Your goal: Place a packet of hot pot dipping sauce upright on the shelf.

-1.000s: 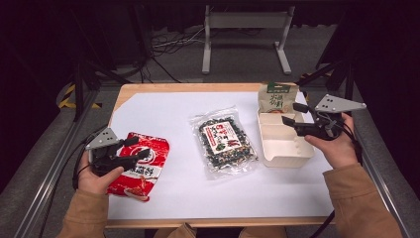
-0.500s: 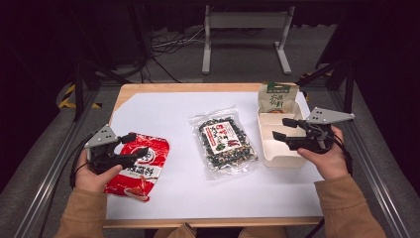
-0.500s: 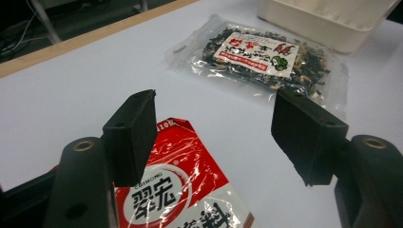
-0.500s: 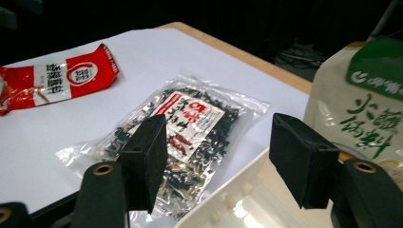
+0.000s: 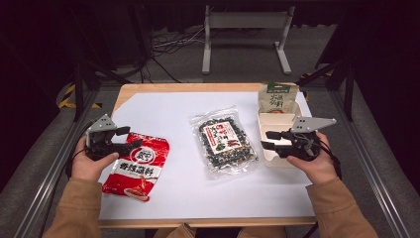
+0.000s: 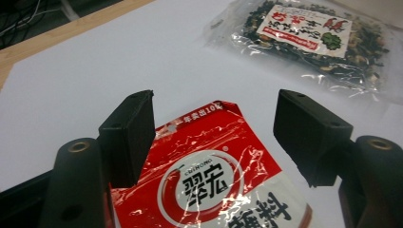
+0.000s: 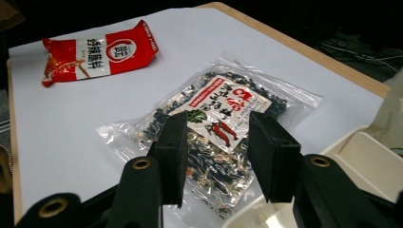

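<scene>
Holding two tongs over one white-topped table, we list: left gripper, jaws spread and lately widening, nothing between them, poised at the upper edge of one red sachet, which lies flat just under and ahead of it, long axis running back toward our left hand. Right gripper, jaws part-spread after closing in, empty, hovering above one white tray; one clear packet of dark dried mix lies just ahead of its tips, long axis crosswise to them. One green pouch stands beyond the tray. Our left tongs sit nearer the sachet, the right nearer the packet.
</scene>
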A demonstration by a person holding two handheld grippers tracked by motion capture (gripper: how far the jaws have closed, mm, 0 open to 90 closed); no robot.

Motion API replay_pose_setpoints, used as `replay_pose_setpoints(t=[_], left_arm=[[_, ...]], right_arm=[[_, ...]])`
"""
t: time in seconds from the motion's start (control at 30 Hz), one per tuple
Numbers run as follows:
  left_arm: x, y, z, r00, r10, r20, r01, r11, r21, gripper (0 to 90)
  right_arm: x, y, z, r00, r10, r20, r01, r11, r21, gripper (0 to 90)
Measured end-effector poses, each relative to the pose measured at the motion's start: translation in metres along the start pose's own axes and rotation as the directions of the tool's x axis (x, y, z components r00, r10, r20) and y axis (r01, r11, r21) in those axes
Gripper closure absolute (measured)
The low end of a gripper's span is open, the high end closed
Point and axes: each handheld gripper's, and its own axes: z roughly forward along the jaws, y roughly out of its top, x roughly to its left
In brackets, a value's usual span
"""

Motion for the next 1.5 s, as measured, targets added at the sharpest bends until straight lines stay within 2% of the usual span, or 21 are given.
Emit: replay_pose_setpoints(t=[0.17, 0.3, 0.4, 0.43, 0.5, 0.63, 0.93, 1.0, 1.03, 1.1, 1.23, 1.3, 1.37, 1.5], left_arm=[[0.015, -0.001, -0.001, 0.9989, -0.043, -0.015, 0.043, 0.9989, -0.021, 29.8], [0.021, -0.005, 0.001, 0.9953, -0.092, -0.029, 0.092, 0.9955, -0.023, 27.5], [0.022, -0.008, 0.004, 0.9930, -0.106, -0.051, 0.106, 0.9943, -0.014, 27.4], [0.023, -0.008, 0.005, 0.9920, -0.112, -0.059, 0.111, 0.9938, -0.009, 27.3], [0.025, -0.009, 0.006, 0.9902, -0.122, -0.069, 0.122, 0.9925, 0.001, 27.3], [0.031, -0.011, 0.010, 0.9874, -0.134, -0.084, 0.135, 0.9907, 0.012, 27.3], [0.045, -0.015, 0.030, 0.9840, -0.158, -0.083, 0.163, 0.9851, 0.055, 27.6], [0.048, -0.017, 0.033, 0.9777, -0.180, -0.108, 0.189, 0.9790, 0.077, 29.7], [0.050, -0.018, 0.035, 0.9764, -0.184, -0.114, 0.194, 0.9773, 0.085, 29.8], [0.054, -0.020, 0.039, 0.9700, -0.217, -0.110, 0.227, 0.9692, 0.095, 29.2], [0.060, -0.024, 0.044, 0.9669, -0.233, -0.103, 0.244, 0.9636, 0.109, 27.6], [0.064, -0.026, 0.047, 0.9667, -0.241, -0.086, 0.250, 0.9606, 0.121, 27.3], [0.067, -0.029, 0.051, 0.9634, -0.262, -0.057, 0.267, 0.9542, 0.134, 27.2], [0.073, -0.032, 0.056, 0.9596, -0.280, -0.029, 0.281, 0.9490, 0.143, 25.9]], right_arm=[[0.007, -0.003, 0.004, 0.9999, -0.006, -0.015, 0.006, 1.000, -0.011, 58.3], [0.012, -0.004, 0.008, 0.9993, -0.020, -0.030, 0.019, 0.999, -0.027, 57.5], [0.015, -0.006, 0.009, 0.9985, -0.047, -0.029, 0.045, 0.995, -0.085, 56.9], [0.016, -0.007, 0.009, 0.9980, -0.055, -0.030, 0.051, 0.992, -0.118, 57.8], [0.017, -0.007, 0.009, 0.9972, -0.048, -0.057, 0.042, 0.993, -0.115, 57.5], [0.020, -0.009, 0.011, 0.9969, -0.047, -0.063, 0.041, 0.994, -0.103, 56.0], [0.026, -0.013, 0.020, 0.9947, -0.017, -0.102, 0.010, 0.998, -0.063, 54.2], [0.028, -0.014, 0.020, 0.9960, -0.026, -0.085, 0.022, 0.998, -0.053, 52.2], [0.028, -0.015, 0.020, 0.9959, -0.017, -0.089, 0.013, 0.999, -0.048, 52.2], [0.029, -0.016, 0.020, 0.9961, -0.011, -0.088, 0.008, 0.999, -0.040, 52.2], [0.030, -0.017, 0.021, 0.9957, -0.008, -0.093, 0.005, 0.999, -0.037, 51.8], [0.031, -0.018, 0.022, 0.9954, -0.009, -0.095, 0.006, 0.999, -0.034, 51.0], [0.032, -0.019, 0.023, 0.9951, -0.010, -0.099, 0.007, 1.000, -0.029, 50.6], [0.034, -0.023, 0.024, 0.9949, -0.007, -0.101, 0.005, 1.000, -0.022, 49.9]])
